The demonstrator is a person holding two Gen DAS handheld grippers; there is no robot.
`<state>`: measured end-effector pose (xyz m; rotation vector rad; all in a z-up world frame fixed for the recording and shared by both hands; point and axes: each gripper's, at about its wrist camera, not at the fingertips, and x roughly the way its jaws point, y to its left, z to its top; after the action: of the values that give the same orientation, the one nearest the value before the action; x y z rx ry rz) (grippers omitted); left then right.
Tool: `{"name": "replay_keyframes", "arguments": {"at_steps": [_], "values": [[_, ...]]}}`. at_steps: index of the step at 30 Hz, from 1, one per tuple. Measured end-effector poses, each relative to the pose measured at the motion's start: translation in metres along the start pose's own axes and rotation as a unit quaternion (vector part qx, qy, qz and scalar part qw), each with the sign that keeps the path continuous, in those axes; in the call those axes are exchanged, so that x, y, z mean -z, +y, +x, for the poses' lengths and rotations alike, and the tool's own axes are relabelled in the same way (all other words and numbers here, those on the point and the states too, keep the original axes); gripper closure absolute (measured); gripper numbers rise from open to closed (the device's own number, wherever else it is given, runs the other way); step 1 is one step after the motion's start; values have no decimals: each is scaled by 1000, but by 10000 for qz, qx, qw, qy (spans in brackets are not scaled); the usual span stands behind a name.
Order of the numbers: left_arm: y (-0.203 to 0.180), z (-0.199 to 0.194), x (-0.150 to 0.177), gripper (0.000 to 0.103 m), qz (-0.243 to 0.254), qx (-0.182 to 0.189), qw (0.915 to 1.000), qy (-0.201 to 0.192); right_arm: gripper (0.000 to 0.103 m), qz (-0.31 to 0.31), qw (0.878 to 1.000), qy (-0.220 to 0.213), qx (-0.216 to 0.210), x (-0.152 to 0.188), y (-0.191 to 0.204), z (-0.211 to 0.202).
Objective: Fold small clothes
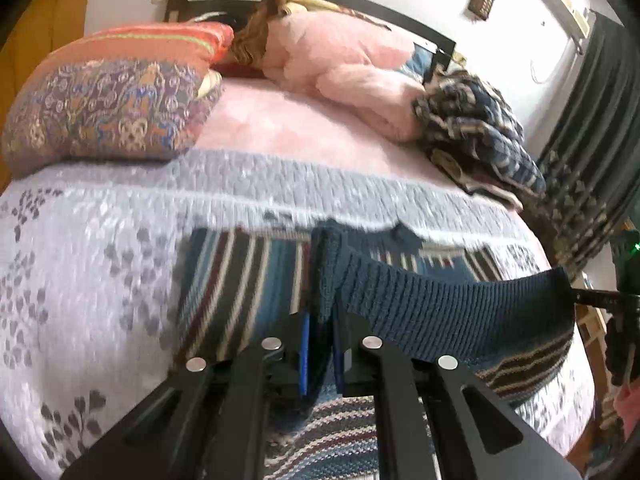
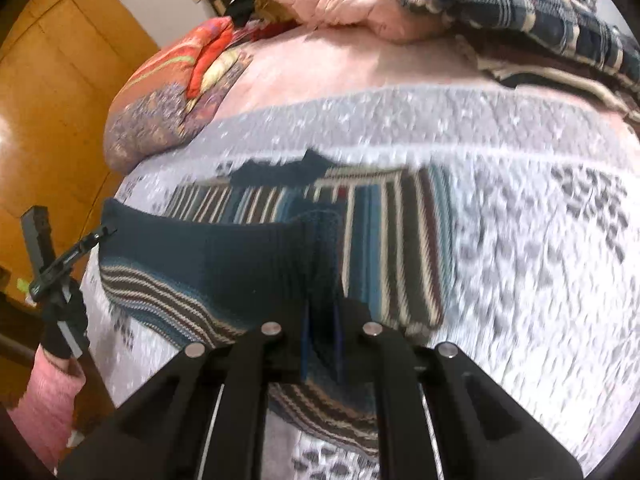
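Ribbed navy hem [image 1: 420, 296] of striped knit sweater [image 2: 400, 240] pinched taut, both hand-held grippers.

Soft even daylight, no hard shadows. Motion blur on bedspread [image 2: 520, 208], heavy fisheye warp + dark vignette at edges.

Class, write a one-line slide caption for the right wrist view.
Right gripper and left gripper lift the striped sweater's navy ribbed hem above the floral bedspread.

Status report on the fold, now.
Left gripper and right gripper both shut on the dark ribbed hem of the striped knit sweater. Hem lifted and stretched taut above the bedspread. Nothing in the way.
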<state>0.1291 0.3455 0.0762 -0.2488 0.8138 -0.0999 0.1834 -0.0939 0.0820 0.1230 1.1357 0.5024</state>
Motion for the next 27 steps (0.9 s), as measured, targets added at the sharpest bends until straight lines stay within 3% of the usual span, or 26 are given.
{"name": "replay_keyframes", "arguments": {"at_steps": [11, 18, 27], "values": [[14, 64, -54, 94, -72, -393, 9989, -240, 95, 259, 9986, -98, 451, -84, -15, 60], [22, 125, -64, 94, -15, -501, 9986, 159, 95, 456, 9959, 236, 742, -106, -39, 118], [45, 187, -46, 93, -146, -716, 9948, 712, 95, 615, 9929, 535, 868, -102, -63, 167]]}}
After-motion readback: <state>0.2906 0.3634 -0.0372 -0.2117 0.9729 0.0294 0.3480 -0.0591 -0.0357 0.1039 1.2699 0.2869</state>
